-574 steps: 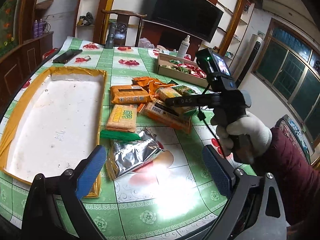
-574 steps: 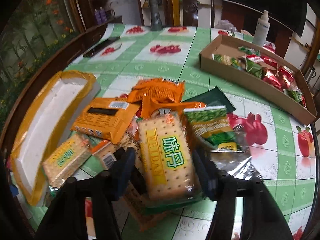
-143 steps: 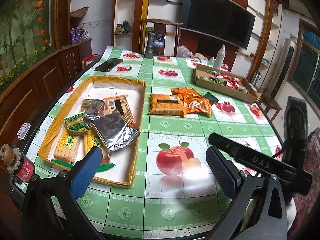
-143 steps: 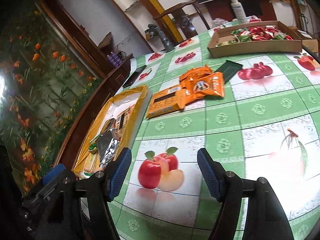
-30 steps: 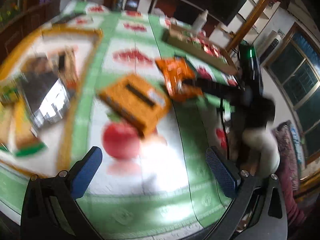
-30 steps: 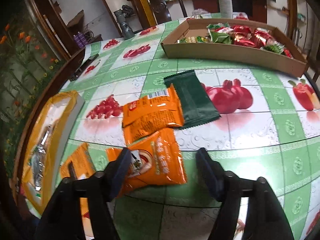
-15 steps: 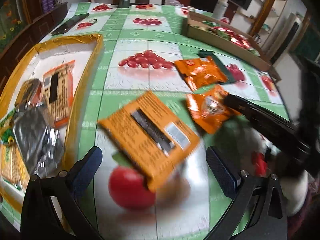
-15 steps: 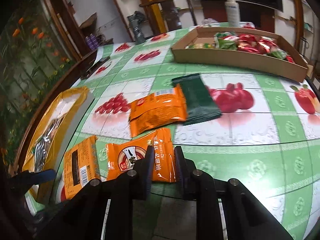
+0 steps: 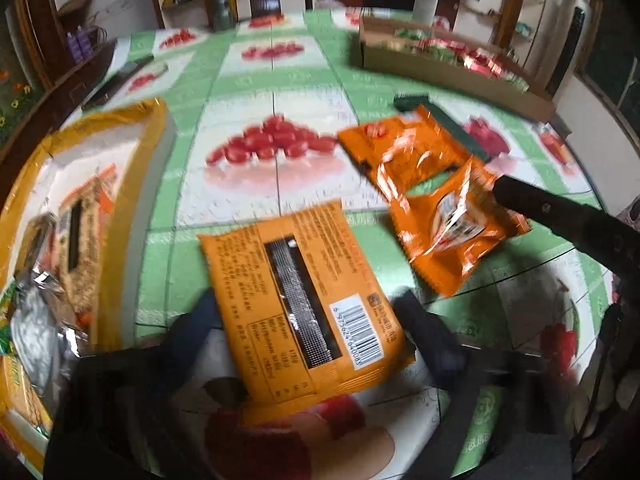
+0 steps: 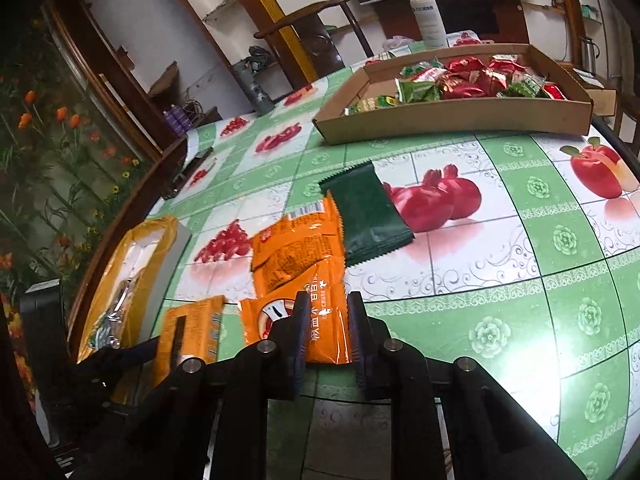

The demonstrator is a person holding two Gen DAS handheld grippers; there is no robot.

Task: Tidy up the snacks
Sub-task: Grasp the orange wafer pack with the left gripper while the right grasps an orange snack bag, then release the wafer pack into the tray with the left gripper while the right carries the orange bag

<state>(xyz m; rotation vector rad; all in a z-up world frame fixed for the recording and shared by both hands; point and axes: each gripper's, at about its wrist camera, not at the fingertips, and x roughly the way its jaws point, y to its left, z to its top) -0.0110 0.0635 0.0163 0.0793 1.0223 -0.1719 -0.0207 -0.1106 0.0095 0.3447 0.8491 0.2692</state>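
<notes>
My left gripper (image 9: 310, 320) is closing around a flat orange snack pack with a barcode (image 9: 304, 300); its blurred fingers sit at both sides of the pack. My right gripper (image 10: 326, 332) is shut on an orange snack bag (image 10: 316, 320), which also shows in the left wrist view (image 9: 452, 236). A second orange bag (image 10: 296, 248) and a dark green packet (image 10: 368, 216) lie just beyond it. The yellow-rimmed tray (image 9: 132, 184) at the left holds several snacks.
A cardboard box (image 10: 452, 116) of red and green snacks stands at the far side, with a white spray bottle (image 10: 428, 12) behind it. A dark phone (image 9: 116, 84) lies at the far left of the table. The table's curved edge is near on the left.
My left gripper has moved in over the flat orange pack and narrowed around it. My right gripper has stayed shut on the orange bag and drawn it slightly nearer.
</notes>
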